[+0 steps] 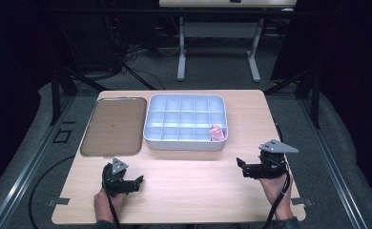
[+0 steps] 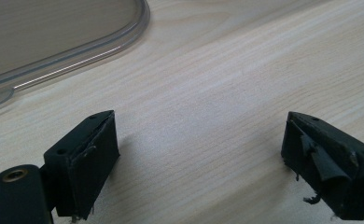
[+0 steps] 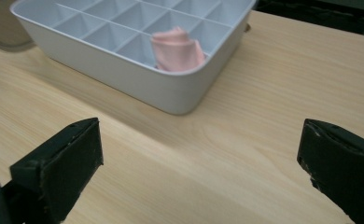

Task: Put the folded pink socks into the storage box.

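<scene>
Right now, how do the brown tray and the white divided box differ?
The brown tray is flat, shallow and undivided, while the white divided box has taller walls and a grid of small compartments. The brown tray holds nothing visible; the white divided box holds a pink rolled cloth in its near right corner compartment. Both lie side by side on the wooden table, with rounded corners.

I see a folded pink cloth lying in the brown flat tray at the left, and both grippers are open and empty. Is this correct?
Not quite. The folded pink cloth lies in the near right corner compartment of the white plastic divided box, not in the brown flat tray; the high view shows this. The rest holds: the left gripper and right gripper are open and empty.
</scene>
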A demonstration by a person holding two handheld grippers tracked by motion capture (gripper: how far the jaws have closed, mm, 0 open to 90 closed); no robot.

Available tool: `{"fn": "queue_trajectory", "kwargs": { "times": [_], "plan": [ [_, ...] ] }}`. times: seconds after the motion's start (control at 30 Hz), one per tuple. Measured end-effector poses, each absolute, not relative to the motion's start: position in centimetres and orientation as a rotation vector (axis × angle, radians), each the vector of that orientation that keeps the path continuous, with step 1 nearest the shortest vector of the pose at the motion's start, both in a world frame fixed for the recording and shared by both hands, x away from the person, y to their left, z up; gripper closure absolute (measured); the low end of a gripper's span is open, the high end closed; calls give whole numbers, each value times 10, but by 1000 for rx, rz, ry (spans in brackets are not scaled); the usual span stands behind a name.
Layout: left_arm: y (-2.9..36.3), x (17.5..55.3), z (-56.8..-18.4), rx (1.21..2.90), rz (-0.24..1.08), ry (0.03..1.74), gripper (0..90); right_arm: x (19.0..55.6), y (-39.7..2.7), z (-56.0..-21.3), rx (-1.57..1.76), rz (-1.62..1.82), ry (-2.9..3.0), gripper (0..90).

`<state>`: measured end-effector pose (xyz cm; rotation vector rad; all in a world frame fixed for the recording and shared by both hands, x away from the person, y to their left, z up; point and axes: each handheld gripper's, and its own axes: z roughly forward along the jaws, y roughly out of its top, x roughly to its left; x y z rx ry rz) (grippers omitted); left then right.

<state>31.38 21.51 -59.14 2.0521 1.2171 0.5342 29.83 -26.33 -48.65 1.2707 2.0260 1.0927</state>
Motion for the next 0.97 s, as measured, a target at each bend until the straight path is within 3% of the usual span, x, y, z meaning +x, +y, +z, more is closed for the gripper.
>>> {"fn": "queue_trajectory", "kwargs": {
  "times": [0.27, 0.6, 0.97],
  "plan": [
    [215, 314, -592, 2050, 537, 1218, 107, 283, -296, -531, 1400, 1025, 1982, 0],
    [215, 314, -592, 2050, 535, 1219, 106, 291, -315, -589, 1546, 880, 2013, 0],
    [215, 314, -592, 2050, 535, 1218, 107, 293, -311, -590, 1544, 843, 2012, 0]
  ]
}}
